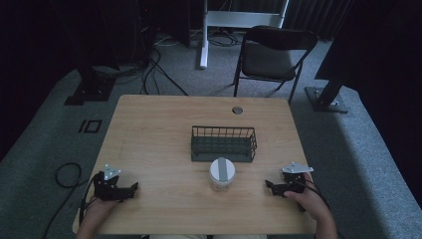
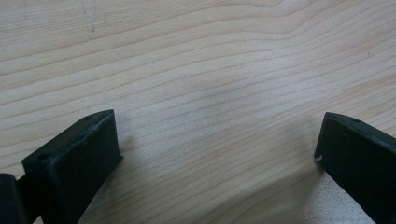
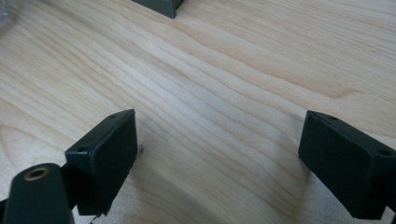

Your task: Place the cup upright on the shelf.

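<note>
Counter [image 1: 149, 129]: pale wood, carrying three groups of items.

Jar [image 1: 222, 173]: clear, white lid with a grey band, upright near the middle of the counter, just in front of the wire basket [image 1: 224, 143], which is dark and rectangular.

Your left gripper [image 1: 130, 188]: resting at the near left corner, fingers [image 2: 77, 158] spread wide, bare wood between them, holding nothing.

Your right gripper [image 1: 270, 185]: resting at the near right, fingers [image 3: 109, 154] likewise parted and empty, pointed toward the jar; a basket corner [image 3: 161, 5] shows ahead of it.

The jar lies between both grippers, apart from each.
</note>
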Available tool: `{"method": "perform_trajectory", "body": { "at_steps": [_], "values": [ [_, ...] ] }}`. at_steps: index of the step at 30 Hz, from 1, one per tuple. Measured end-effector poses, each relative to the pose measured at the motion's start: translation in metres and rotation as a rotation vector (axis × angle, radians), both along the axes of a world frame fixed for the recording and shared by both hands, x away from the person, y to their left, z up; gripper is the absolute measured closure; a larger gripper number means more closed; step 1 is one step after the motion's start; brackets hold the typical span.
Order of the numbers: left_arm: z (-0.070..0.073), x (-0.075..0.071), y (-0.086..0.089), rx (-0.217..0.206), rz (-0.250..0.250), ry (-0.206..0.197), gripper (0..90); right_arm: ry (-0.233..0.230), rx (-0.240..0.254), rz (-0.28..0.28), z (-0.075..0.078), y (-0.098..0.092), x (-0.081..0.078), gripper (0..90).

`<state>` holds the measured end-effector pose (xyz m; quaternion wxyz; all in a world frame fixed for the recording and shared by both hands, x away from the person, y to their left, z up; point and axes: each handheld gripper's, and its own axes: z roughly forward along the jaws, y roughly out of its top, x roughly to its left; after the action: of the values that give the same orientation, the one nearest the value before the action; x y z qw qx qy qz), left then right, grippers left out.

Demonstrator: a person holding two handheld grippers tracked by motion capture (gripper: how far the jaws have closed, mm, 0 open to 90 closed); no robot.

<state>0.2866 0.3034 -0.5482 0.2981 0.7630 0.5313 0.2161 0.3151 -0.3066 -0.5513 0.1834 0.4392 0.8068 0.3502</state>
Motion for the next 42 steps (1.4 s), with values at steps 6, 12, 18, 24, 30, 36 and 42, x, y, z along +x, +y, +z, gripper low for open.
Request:
{"method": "perform_trajectory", "body": {
  "at_steps": [6, 12, 18, 24, 30, 36, 42],
  "values": [
    [0.000, 0.000, 0.000, 0.000, 0.000, 0.000, 0.1, -0.025, 0.022, 0.025, 0.003, 0.000, -0.003, 11.4],
    [0.000, 0.000, 0.000, 0.000, 0.000, 0.000, 0.1, -0.043, 0.036, 0.051, 0.008, 0.005, -0.004, 11.4],
    [0.000, 0.000, 0.000, 0.000, 0.000, 0.000, 0.1, -0.053, 0.044, 0.078, 0.011, 0.008, -0.006, 11.4],
    [0.000, 0.000, 0.000, 0.000, 0.000, 0.000, 0.1, -0.064, 0.067, 0.106, 0.014, 0.013, -0.008, 11.4],
    [0.000, 0.000, 0.000, 0.000, 0.001, 0.000, 0.1, -0.077, 0.075, 0.131, 0.017, 0.019, -0.010, 11.4],
    [0.000, 0.000, 0.000, 0.000, 0.000, 0.000, 0.1, -0.085, 0.074, 0.156, 0.017, 0.025, -0.011, 13.6],
    [0.000, 0.000, 0.000, 0.000, 0.000, 0.000, 0.1, -0.085, 0.083, 0.191, 0.017, 0.035, -0.013, 13.4]
  ]
}}
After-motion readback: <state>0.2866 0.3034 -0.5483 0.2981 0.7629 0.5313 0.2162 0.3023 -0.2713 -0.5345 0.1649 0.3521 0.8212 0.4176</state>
